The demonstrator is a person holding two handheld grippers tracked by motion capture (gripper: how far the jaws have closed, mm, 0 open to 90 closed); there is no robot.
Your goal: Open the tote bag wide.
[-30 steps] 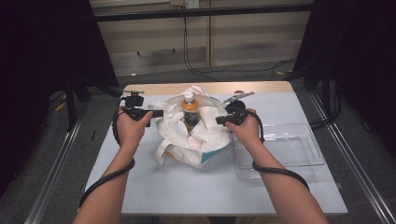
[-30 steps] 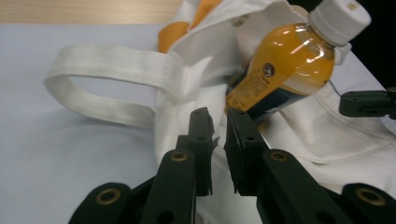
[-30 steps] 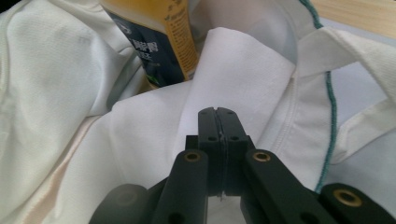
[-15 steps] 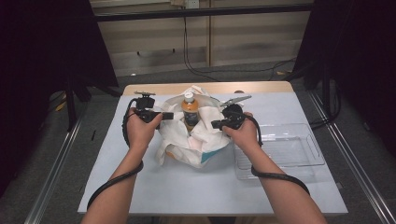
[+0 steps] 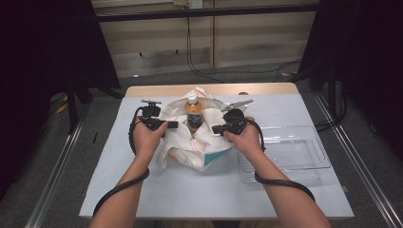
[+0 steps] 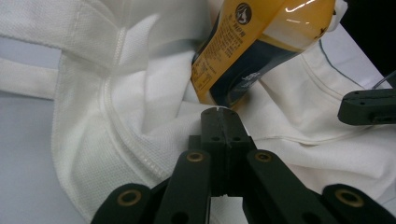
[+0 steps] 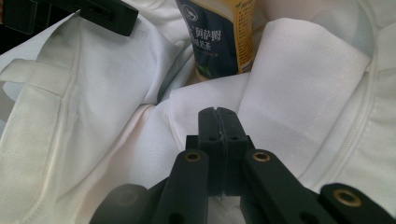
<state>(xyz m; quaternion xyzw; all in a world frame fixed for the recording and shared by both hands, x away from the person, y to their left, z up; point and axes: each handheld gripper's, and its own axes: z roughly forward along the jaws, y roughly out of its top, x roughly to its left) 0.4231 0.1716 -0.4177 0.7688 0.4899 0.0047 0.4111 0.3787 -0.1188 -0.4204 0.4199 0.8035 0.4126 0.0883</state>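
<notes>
A white cloth bag (image 5: 190,148) lies crumpled at the middle of the table, and a bottle of amber tea (image 5: 192,113) with a white cap stands in it. My left gripper (image 5: 174,125) reaches in from the left with its tips at the bag's rim beside the bottle. Its jaws have just been closing and are now shut, and I see no cloth between them (image 6: 218,112). From the right, my right gripper (image 5: 215,128) is shut too, its tips resting over a fold of the bag (image 7: 303,84) below the bottle (image 7: 219,37).
A clear plastic tray (image 5: 285,153) sits on the table (image 5: 214,199) just right of the bag, under my right forearm. Cables trail from both grippers along my arms. Dark frames and a rail surround the table.
My left hand has moved in toward the bag and slightly down, bringing its tips up to the cloth by the bottle. The right hand has hardly moved.
</notes>
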